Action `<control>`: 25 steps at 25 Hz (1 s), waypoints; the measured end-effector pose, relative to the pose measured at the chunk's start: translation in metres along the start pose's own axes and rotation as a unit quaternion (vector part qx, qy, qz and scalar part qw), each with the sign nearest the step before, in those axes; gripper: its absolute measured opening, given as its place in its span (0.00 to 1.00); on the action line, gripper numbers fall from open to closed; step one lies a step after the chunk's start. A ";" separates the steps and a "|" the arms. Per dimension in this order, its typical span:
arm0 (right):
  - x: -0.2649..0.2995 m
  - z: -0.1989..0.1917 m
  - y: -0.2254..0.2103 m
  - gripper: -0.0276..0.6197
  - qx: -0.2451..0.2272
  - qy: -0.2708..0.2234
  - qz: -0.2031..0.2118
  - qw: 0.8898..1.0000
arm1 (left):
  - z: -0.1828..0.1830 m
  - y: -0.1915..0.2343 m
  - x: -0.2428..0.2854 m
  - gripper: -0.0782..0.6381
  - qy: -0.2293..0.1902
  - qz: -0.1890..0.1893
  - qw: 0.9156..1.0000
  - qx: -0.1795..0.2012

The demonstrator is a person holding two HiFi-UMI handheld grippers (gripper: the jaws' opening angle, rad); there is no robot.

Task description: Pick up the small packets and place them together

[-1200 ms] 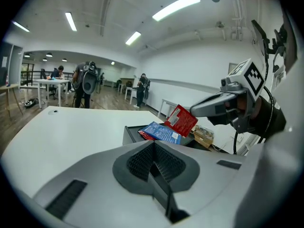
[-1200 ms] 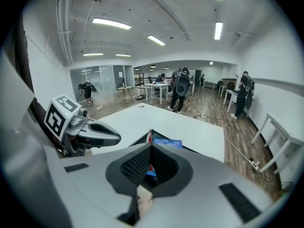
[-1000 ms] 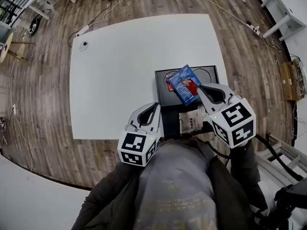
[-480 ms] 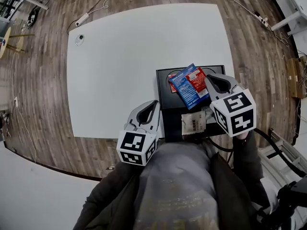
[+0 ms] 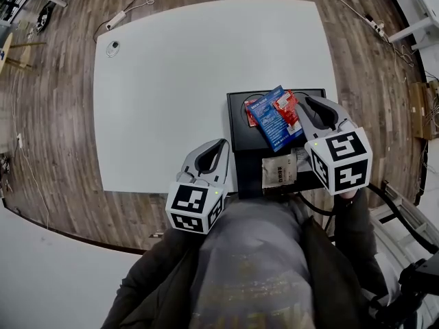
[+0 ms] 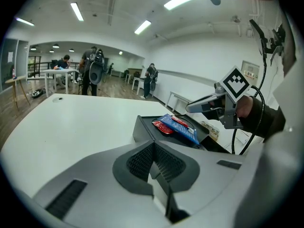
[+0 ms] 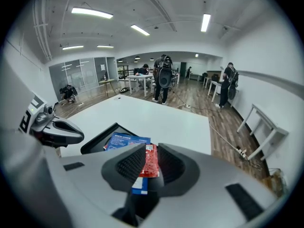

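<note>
A black tray (image 5: 236, 132) sits at the table's near right. In it a blue packet (image 5: 274, 120) lies tilted over a red packet (image 5: 250, 115). A second red packet (image 7: 150, 160) rests on the blue packet (image 7: 124, 141), between the jaws of my right gripper (image 7: 149, 153). Those jaws have just been opening, and gaps show beside the packet. In the head view my right gripper (image 5: 302, 108) reaches over the tray's right side. My left gripper (image 5: 209, 153) hovers at the tray's near left corner; its pads (image 6: 153, 156) meet with nothing between them.
A brownish packet (image 5: 277, 174) lies in front of the tray near the table edge. A small round object (image 5: 112, 46) sits at the table's far left corner. Several people stand among other tables (image 7: 164, 82) in the room behind. Cables run across the wooden floor.
The right gripper has moved right and down with the red packet, onto the blue packet in the tray, and its jaws have parted. The left gripper has sunk a little.
</note>
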State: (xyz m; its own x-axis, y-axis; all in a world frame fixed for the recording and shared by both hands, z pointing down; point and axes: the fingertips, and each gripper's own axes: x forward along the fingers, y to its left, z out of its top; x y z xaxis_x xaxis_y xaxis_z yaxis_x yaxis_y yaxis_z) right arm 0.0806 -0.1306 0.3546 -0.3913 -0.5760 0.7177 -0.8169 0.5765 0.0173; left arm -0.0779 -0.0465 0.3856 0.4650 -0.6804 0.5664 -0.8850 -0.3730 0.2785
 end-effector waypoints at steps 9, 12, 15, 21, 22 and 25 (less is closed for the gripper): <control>-0.035 -0.009 0.015 0.16 -0.006 -0.013 -0.030 0.999 | -0.003 -0.014 -0.018 0.11 -0.021 -0.024 0.999 0.015; -0.049 -0.022 0.024 0.16 -0.002 -0.011 -0.037 0.999 | -0.011 -0.022 -0.025 0.11 -0.022 -0.034 0.999 0.020; -0.059 -0.042 0.038 0.16 0.000 -0.003 -0.029 1.000 | -0.022 -0.032 -0.032 0.11 -0.017 -0.046 0.998 0.025; -0.052 -0.100 0.085 0.17 -0.021 0.054 0.057 0.997 | -0.037 -0.042 -0.040 0.11 -0.003 -0.055 0.998 0.034; -0.048 -0.109 0.088 0.17 -0.024 0.064 0.063 0.996 | -0.038 -0.043 -0.041 0.11 -0.001 -0.055 0.998 0.035; -0.039 -0.125 0.091 0.17 -0.030 0.085 0.073 0.993 | -0.041 -0.045 -0.042 0.11 0.007 -0.051 0.998 0.041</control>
State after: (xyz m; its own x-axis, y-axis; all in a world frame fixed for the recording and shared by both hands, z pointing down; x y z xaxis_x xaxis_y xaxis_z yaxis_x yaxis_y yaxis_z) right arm 0.0742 0.0171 0.4149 -0.4226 -0.3801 0.8228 -0.7276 0.6836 -0.0578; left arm -0.0583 0.0249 0.3804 0.5513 -0.6274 0.5499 -0.8283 -0.4906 0.2707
